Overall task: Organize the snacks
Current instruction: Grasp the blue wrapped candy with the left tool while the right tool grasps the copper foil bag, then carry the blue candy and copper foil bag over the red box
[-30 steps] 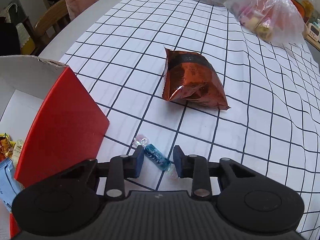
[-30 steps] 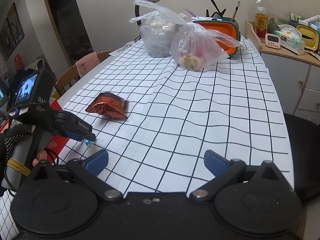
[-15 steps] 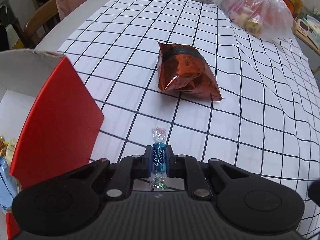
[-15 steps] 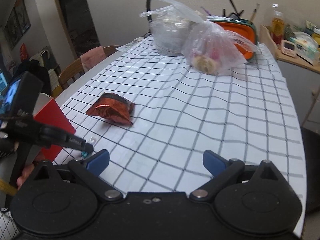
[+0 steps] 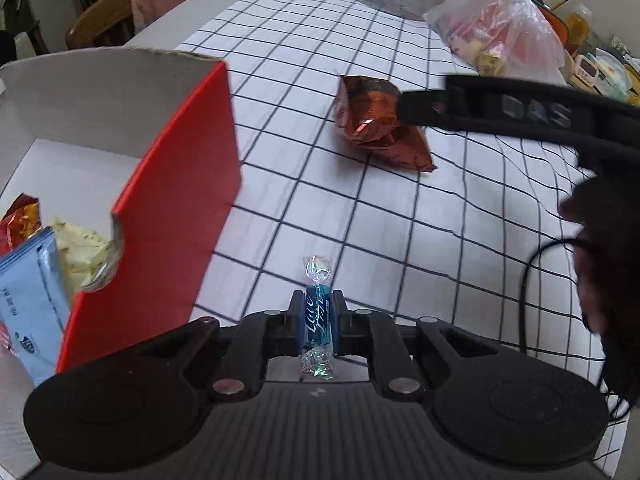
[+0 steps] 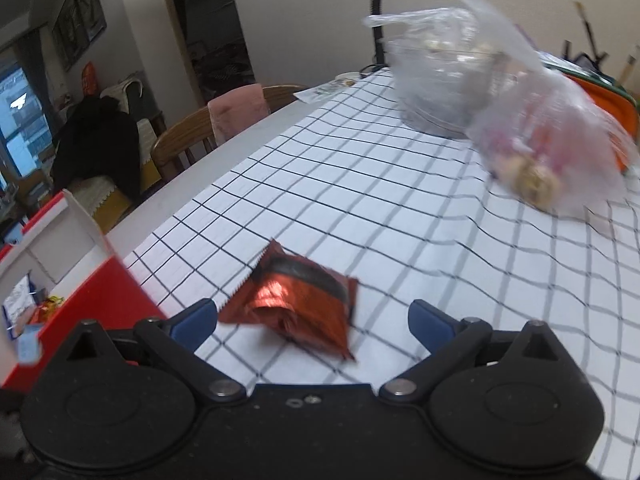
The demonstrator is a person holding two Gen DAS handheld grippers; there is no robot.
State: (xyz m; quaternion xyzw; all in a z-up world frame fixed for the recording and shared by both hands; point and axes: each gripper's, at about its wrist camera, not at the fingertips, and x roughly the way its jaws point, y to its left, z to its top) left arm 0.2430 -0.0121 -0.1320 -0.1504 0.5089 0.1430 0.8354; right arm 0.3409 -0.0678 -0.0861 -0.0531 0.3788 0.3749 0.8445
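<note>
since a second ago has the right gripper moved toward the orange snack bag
Yes. The right gripper has closed in on the orange snack bag, which now lies between its open jaws.

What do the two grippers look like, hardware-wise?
Both are matte black plastic with two round discs at the base, linkage arms with silver pivot pins and blue pads. The left gripper has a ribbed deck behind its fingers. The right gripper is smooth there, with small screws; seen from the left wrist, its side shows blurred pale lettering and a black cable trails by the dark-gloved hand.
</note>
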